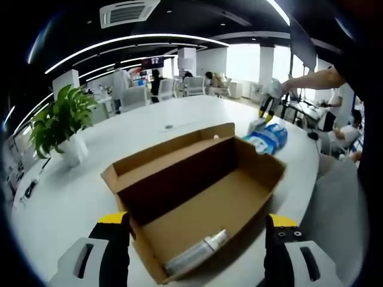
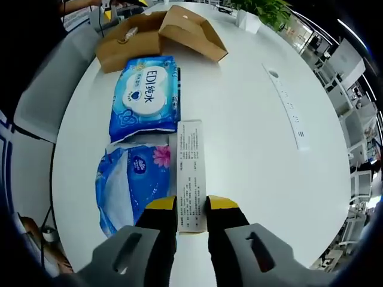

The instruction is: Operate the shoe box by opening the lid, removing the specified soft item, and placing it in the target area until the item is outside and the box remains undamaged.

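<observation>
The brown cardboard shoe box (image 1: 197, 191) lies on the white table with its lid (image 1: 173, 146) folded back. Inside, near the front wall, lies a clear plastic-wrapped item (image 1: 194, 251). My left gripper (image 1: 197, 220) is open, with one jaw on each side of the box's near end. My right gripper (image 2: 191, 206) is shut on the near end of a long white carton (image 2: 190, 161) resting on the table. Left of the carton lie a blue wet-wipes pack (image 2: 145, 98) and a blue tissue pack (image 2: 128, 179). Beyond them is the shoe box (image 2: 158, 33).
A potted plant (image 1: 60, 122) stands at the table's left side. A white power strip (image 2: 287, 107) is set in the table (image 2: 251, 179) to the right of the carton. The blue packs (image 1: 269, 139) lie past the box's right end. A person's arm (image 1: 311, 78) reaches in beyond them.
</observation>
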Motion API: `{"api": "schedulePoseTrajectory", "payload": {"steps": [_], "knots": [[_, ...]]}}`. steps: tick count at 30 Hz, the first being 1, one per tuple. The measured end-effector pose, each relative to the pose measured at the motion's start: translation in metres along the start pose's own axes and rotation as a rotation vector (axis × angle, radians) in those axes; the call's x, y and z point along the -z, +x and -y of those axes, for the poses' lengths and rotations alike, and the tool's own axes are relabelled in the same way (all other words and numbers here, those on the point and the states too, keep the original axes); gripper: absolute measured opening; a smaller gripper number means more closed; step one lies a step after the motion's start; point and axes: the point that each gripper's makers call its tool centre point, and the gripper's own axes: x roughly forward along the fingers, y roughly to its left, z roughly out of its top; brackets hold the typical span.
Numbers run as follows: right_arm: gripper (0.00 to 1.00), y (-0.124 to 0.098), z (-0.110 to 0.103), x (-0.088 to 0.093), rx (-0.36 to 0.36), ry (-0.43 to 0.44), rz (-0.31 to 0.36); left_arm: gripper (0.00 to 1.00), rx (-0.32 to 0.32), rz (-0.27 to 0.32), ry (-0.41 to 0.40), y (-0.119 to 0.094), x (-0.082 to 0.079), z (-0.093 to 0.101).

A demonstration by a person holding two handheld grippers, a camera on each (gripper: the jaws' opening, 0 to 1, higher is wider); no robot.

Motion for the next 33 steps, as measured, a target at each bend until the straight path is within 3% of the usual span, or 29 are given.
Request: {"api": "schedulePoseTrajectory", "payload": {"steps": [5,20,33], "knots": [[0.16,-0.001,-0.002,0.010,-0.004,0.001,-0.029,0.95,-0.005,0.004,-0.003,-0.002,0.003,-0.006],[0.16,0.000,0.003,0.006,0.024,0.007,-0.036,0.95,-0.007,0.001,0.005,-0.004,0.007,-0.012],[0.20,-0.001,0.010,0.010,0.058,0.001,-0.055,0.94,-0.007,-0.009,0.020,-0.003,0.000,-0.004]]}}
